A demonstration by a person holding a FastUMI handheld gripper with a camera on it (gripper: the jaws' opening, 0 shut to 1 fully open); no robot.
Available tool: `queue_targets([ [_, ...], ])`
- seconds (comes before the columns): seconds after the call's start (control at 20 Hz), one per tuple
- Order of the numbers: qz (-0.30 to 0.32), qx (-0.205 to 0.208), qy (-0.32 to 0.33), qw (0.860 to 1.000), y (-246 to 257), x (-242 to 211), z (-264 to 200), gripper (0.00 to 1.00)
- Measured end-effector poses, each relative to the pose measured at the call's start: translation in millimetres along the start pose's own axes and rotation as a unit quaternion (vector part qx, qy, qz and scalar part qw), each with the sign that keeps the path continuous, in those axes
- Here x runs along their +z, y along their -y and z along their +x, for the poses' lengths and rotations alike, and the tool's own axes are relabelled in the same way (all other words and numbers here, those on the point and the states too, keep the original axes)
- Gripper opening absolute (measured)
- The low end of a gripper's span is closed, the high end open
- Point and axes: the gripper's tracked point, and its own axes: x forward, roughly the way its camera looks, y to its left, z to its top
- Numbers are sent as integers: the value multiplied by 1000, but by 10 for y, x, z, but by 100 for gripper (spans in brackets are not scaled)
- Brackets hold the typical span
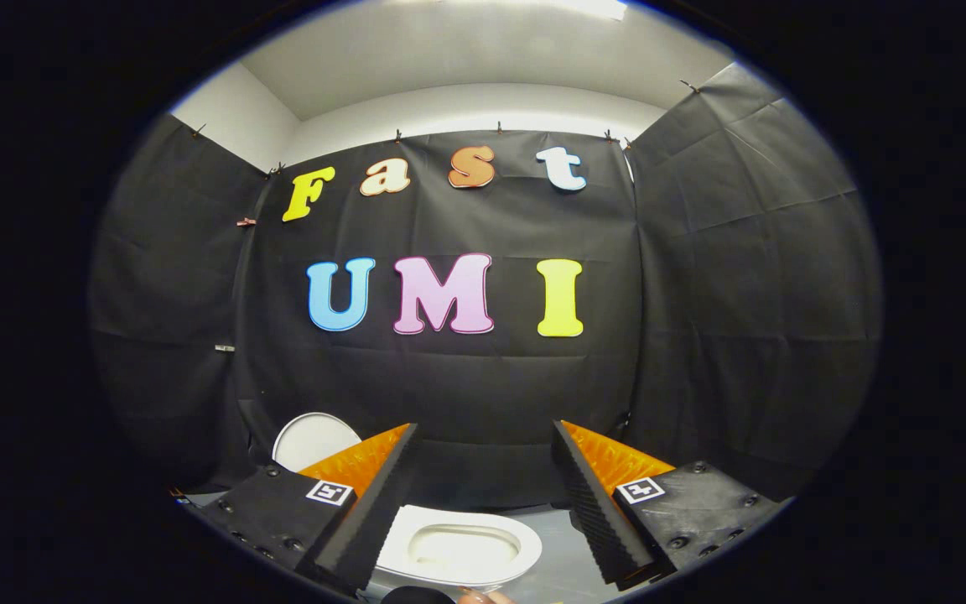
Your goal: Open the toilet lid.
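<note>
A small white toilet stands on a grey surface (558, 562) low down. Its oval seat and bowl (459, 549) lie between the bases of my fingers, with the bowl's opening showing. The white round lid (311, 438) stands raised off the seat, behind and to the left of my left finger (374, 495), which hides its lower part and the hinge. My gripper (485, 428) is open with a wide gap and nothing between the fingers. Its tips are held above the toilet and point at the wall cloth beyond.
Black cloth walls (743, 294) close the booth at the back and on both sides, just behind the toilet. Above them are a pale wall and ceiling (466, 59). Something dark and rounded (416, 596) shows at the near edge.
</note>
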Motion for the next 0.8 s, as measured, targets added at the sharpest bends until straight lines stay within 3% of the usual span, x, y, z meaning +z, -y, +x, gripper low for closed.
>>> queue_targets([
  [0.8, -1, -5, -6, 1000, 37, -40, 17, 98],
])
